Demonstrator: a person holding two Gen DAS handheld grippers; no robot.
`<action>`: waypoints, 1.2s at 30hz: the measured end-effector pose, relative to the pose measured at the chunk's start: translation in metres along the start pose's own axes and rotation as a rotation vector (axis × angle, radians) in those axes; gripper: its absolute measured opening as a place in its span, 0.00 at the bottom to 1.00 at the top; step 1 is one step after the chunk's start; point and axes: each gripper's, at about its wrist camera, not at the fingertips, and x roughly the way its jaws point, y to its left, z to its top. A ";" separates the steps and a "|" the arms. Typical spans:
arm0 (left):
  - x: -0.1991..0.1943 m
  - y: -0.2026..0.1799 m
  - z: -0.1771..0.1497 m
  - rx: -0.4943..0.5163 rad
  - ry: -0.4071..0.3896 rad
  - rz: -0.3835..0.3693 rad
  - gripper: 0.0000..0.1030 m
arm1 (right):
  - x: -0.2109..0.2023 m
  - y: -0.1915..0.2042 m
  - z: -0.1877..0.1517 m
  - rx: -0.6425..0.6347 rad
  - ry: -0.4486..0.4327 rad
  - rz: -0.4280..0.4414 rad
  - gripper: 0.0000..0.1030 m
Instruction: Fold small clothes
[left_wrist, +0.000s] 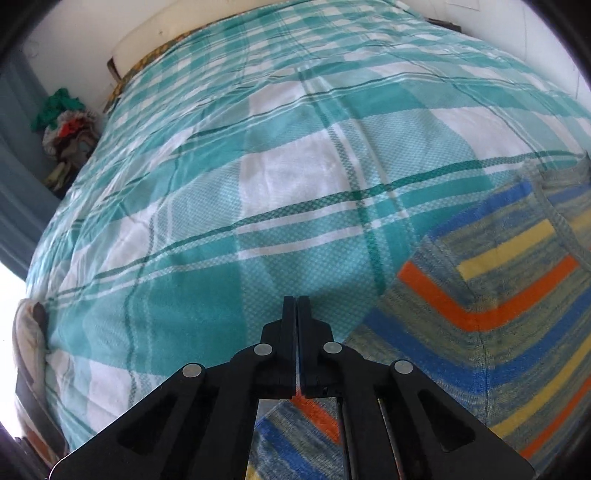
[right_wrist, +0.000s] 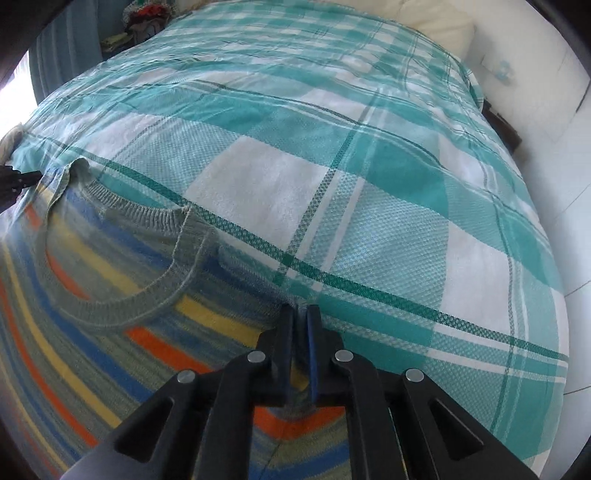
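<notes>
**Both grippers pinch a striped top on the bed**

A small striped knit top (right_wrist: 110, 280) lies on a teal checked bedspread (left_wrist: 258, 166). The left hand-held gripper (left_wrist: 296, 306) is closed, cloth beneath it; the right hand-held gripper (right_wrist: 300, 314) pinches the shoulder edge. Lifting both evenly, I think, would keep the fold straight.

Sweater (right_wrist: 92, 295) lies flat on the bed (right_wrist: 258, 177), at its near edge — neckline (right_wrist: 147, 295) toward the bed's far side. Left gripper (left_wrist: 296, 306) sits at the sweater's left edge with open bedspread ahead of it, right gripper (right_wrist: 299, 314) at the sweater's right shoulder with fabric between its fingers (right_wrist: 286, 332). Pile of clothes (left_wrist: 66, 125) off the bed's far-left side, pillow (right_wrist: 436, 22) at the far-right end — wall (right_wrist: 535, 110) along the right.
</notes>
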 end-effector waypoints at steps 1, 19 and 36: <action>-0.006 0.009 -0.002 -0.040 0.011 -0.004 0.06 | -0.005 -0.003 -0.001 0.019 -0.005 -0.004 0.32; -0.221 -0.100 -0.284 0.055 0.121 -0.293 0.60 | -0.172 0.159 -0.247 -0.025 0.157 0.290 0.50; -0.268 -0.149 -0.309 0.158 -0.005 -0.328 0.73 | -0.225 0.218 -0.285 0.110 0.110 0.287 0.46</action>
